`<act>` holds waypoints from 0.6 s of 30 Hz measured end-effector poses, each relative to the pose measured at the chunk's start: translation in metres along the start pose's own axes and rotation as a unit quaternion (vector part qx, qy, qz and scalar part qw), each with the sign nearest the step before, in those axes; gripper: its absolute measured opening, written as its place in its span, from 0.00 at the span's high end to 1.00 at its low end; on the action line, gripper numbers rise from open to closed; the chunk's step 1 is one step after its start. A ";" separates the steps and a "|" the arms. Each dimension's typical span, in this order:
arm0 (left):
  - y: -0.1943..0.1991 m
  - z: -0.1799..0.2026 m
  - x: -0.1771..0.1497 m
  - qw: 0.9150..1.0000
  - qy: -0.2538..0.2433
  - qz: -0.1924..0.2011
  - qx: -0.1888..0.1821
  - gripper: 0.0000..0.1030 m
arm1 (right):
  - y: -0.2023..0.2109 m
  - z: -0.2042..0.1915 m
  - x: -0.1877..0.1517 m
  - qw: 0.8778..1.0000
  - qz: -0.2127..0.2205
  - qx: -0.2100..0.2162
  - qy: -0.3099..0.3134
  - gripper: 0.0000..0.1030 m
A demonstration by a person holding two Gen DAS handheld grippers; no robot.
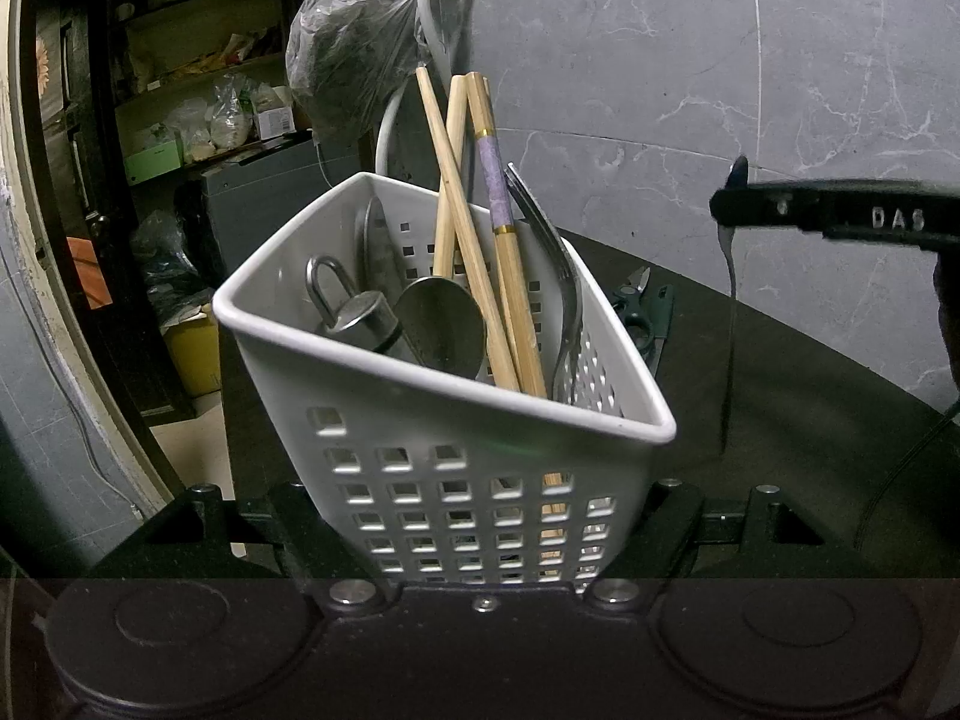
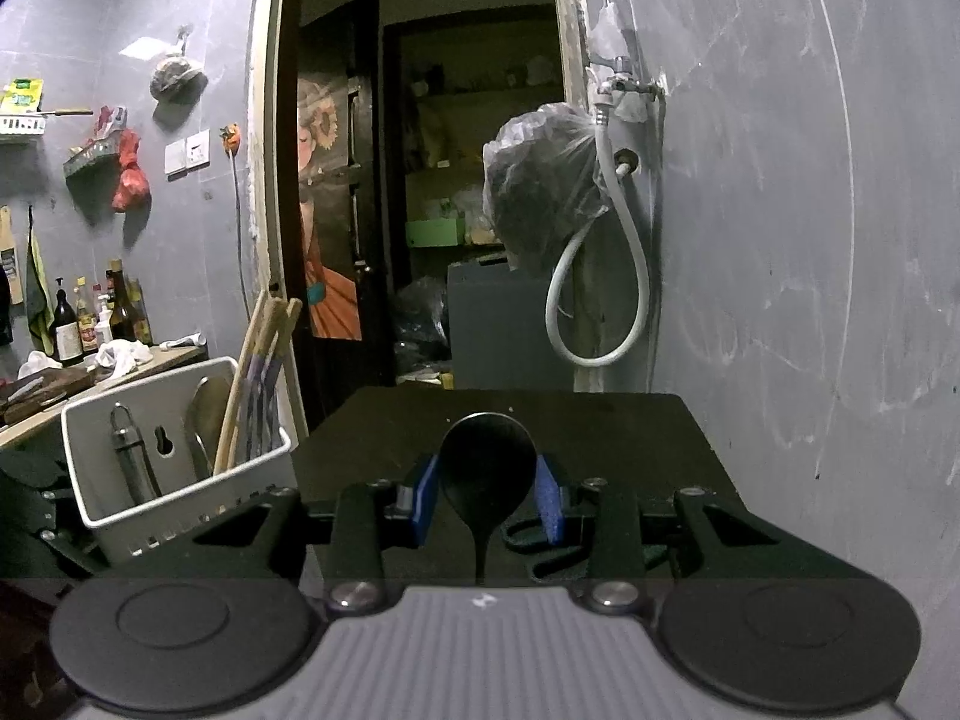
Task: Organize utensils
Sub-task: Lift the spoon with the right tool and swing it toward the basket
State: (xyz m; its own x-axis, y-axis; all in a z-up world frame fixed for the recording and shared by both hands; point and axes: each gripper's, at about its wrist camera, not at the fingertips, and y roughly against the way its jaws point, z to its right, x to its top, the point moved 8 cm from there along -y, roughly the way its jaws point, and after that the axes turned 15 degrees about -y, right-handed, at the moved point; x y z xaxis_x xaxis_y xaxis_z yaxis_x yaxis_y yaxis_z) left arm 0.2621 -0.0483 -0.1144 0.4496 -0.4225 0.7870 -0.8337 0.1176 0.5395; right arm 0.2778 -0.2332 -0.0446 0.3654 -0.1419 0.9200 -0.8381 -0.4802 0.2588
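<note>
Grey marbled wall tiles close off the far side of the dark table, and a doorway behind it opens onto cluttered shelves. We hold the white basket in our left gripper, whose jaws are clamped against its perforated sides near the base. It leans away from us with its open mouth turned up. Inside stand wooden chopsticks, a fork, a metal spoon and a metal tool with a loop handle.

Our right gripper grips a dark spoon across the bowl, the blue pads pressing on either edge, so the jaws stand about halfway apart. From the left camera the spoon hangs nearly upright, bowl at the top in the jaws and thin handle pointing down toward the table. It sits off to the right of the basket, well apart from it and about level with its rim.

We judge the next move to be a carry leftward over the rim, then a drop, handle first, into the free space near the fork. Scissors lie on the table behind the basket, not yet put away.
</note>
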 end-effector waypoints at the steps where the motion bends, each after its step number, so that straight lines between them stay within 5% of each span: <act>1: 0.000 0.000 0.000 1.000 0.000 0.000 0.000 0.24 | 0.001 -0.001 0.003 1.000 0.003 0.002 0.001 0.63; 9: 0.000 0.000 0.000 1.000 0.000 0.000 0.000 0.24 | 0.030 -0.036 0.056 0.996 0.068 0.056 0.013 0.62; 18: 0.000 0.000 0.002 1.000 0.002 0.001 0.001 0.24 | 0.053 -0.092 0.120 0.975 0.124 0.182 0.003 0.62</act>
State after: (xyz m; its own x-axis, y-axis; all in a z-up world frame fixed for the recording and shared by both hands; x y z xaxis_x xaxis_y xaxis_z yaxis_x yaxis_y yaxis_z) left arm 0.2628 -0.0491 -0.1127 0.4497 -0.4184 0.7892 -0.8353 0.1158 0.5374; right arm 0.2398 -0.1965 0.1062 0.1667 -0.2878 0.9431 -0.7008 -0.7074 -0.0920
